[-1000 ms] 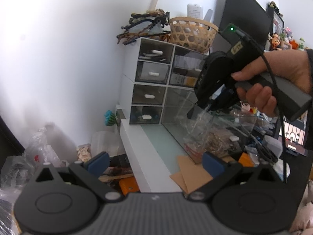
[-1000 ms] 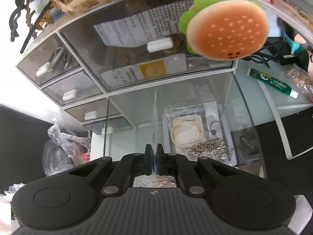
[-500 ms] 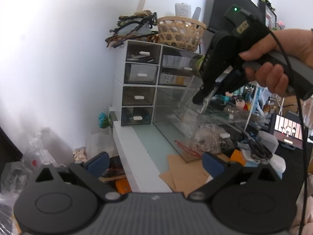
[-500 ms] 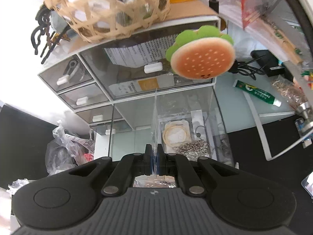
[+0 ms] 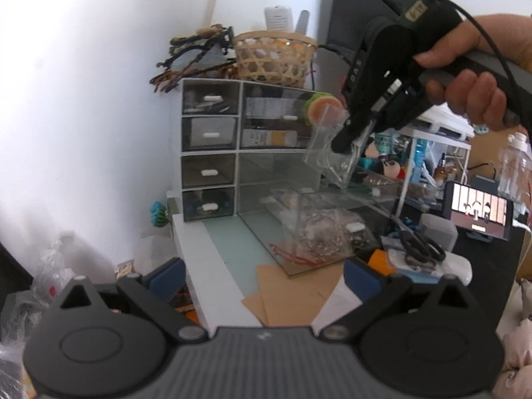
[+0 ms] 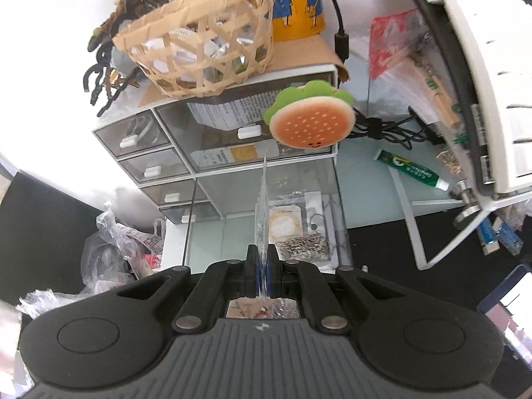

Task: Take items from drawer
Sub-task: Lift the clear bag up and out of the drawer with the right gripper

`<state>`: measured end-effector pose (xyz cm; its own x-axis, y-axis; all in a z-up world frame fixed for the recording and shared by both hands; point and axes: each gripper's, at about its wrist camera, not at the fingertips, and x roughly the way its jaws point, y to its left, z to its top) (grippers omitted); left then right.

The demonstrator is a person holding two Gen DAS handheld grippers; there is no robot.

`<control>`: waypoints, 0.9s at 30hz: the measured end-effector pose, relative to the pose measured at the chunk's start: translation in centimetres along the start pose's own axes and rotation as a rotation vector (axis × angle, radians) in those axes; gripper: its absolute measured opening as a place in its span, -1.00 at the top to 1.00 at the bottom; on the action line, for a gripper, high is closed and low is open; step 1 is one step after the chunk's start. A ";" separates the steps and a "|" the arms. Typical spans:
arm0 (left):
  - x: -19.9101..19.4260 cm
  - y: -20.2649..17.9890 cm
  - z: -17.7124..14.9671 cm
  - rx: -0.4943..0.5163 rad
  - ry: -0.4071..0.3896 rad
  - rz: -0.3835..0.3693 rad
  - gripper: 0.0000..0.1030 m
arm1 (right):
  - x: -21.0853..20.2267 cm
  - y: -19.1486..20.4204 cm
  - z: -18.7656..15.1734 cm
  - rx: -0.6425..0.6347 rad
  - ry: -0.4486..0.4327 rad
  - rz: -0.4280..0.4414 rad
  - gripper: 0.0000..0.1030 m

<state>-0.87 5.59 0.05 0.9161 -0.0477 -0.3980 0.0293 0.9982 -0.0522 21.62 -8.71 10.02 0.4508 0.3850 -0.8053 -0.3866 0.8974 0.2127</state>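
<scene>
A clear drawer [image 5: 262, 236] stands pulled out from the lower right of the small white drawer cabinet [image 5: 209, 139]. It holds several small bags of metal bits [image 6: 304, 244]. A hand holds my right gripper [image 5: 349, 143] above the drawer, shut on a small clear plastic bag [image 5: 327, 156]. In the right wrist view that bag [image 6: 262, 209] stands edge-on, pinched between the pads of the right gripper [image 6: 262, 267]. My left gripper [image 5: 262, 277] is open near the table's front, and its blue pads [image 5: 166, 276] have nothing between them.
A woven basket [image 5: 274, 56] and a burger-shaped toy [image 6: 311, 126] sit on top of the cabinet. Brown cardboard [image 5: 289, 296] lies in front of the drawer. To the right are scissors [image 5: 419, 249], a lit screen [image 5: 478, 212] and a green tube [image 6: 412, 169].
The right gripper has risen with the clear bag, from down inside the drawer to well above it. The left gripper's view has drifted slightly; its jaws stay open.
</scene>
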 end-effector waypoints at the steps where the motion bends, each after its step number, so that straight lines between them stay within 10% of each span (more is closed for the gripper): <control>1: 0.0 0.0 0.0 -0.003 -0.001 -0.009 -0.99 | -0.4 0.0 -0.2 -0.015 0.002 -0.008 0.92; 27: -0.4 -0.9 0.4 -0.015 -0.004 -0.054 -0.99 | -7.1 -1.1 -2.9 -0.106 -0.033 0.017 0.92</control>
<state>-1.09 4.69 0.59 0.9151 -0.1011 -0.3903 0.0725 0.9935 -0.0876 16.53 -13.05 13.86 0.4689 0.4081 -0.7833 -0.4761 0.8638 0.1650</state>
